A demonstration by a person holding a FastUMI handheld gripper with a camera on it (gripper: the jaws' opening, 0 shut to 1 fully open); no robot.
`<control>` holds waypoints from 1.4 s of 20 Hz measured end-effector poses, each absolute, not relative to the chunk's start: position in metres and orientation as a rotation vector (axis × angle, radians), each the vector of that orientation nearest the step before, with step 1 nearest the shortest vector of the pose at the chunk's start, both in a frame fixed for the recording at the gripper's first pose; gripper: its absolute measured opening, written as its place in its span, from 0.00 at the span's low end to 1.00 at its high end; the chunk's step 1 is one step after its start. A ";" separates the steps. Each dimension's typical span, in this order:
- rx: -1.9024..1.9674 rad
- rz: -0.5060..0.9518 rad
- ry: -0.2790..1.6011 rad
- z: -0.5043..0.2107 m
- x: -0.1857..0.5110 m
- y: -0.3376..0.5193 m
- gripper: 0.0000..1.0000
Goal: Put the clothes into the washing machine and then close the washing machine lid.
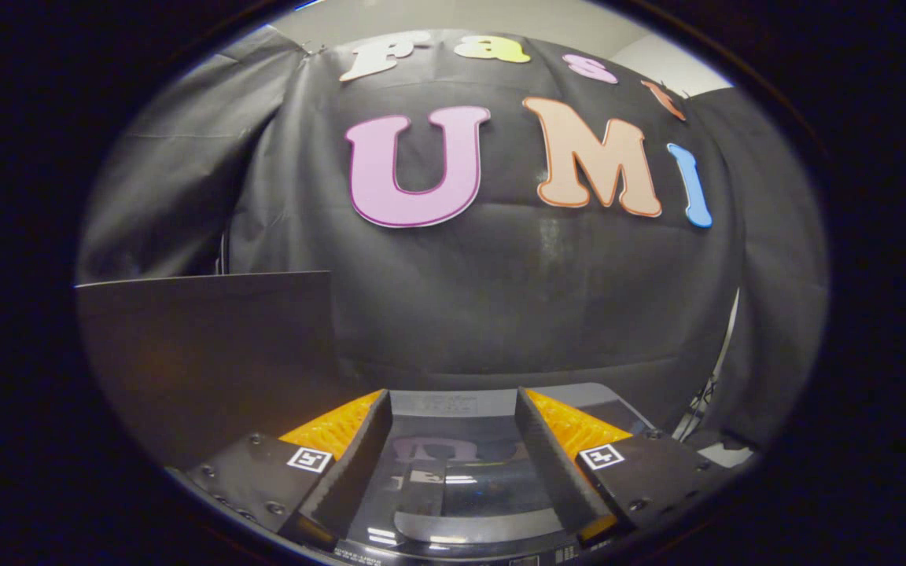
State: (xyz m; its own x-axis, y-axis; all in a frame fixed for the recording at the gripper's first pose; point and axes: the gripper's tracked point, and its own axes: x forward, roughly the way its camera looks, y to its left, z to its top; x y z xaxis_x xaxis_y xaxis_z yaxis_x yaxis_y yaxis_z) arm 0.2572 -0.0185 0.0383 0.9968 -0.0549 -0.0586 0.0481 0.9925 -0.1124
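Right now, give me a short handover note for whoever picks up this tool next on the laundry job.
Tool: fingers spread open, holding nothing, poised above the washing machine lid.
Washing machine: directly below and between the fingers; its glossy dark lid looks closed and reflects the wall. The control strip sits just beyond the fingertips.
Dark panel: stands upright beside the machine, past the left finger.
Clothes: I cannot tell whether they are inside; the lid's glass shows reflections, nothing clear underneath.
Done: lid appears down.
Left: confirm the clothes are in and the lid is fully shut.
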 end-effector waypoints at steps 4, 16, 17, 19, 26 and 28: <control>-0.146 -0.023 0.028 0.047 0.225 -0.008 0.99; -0.080 0.016 -0.119 0.069 0.121 0.011 0.99; -0.080 0.009 -0.150 0.075 0.112 0.008 0.98; -0.067 -0.015 -0.203 0.077 0.097 0.002 0.98; -0.036 -0.046 -0.097 0.039 0.086 -0.006 0.98; -0.041 -0.049 -0.086 0.039 0.084 -0.006 0.98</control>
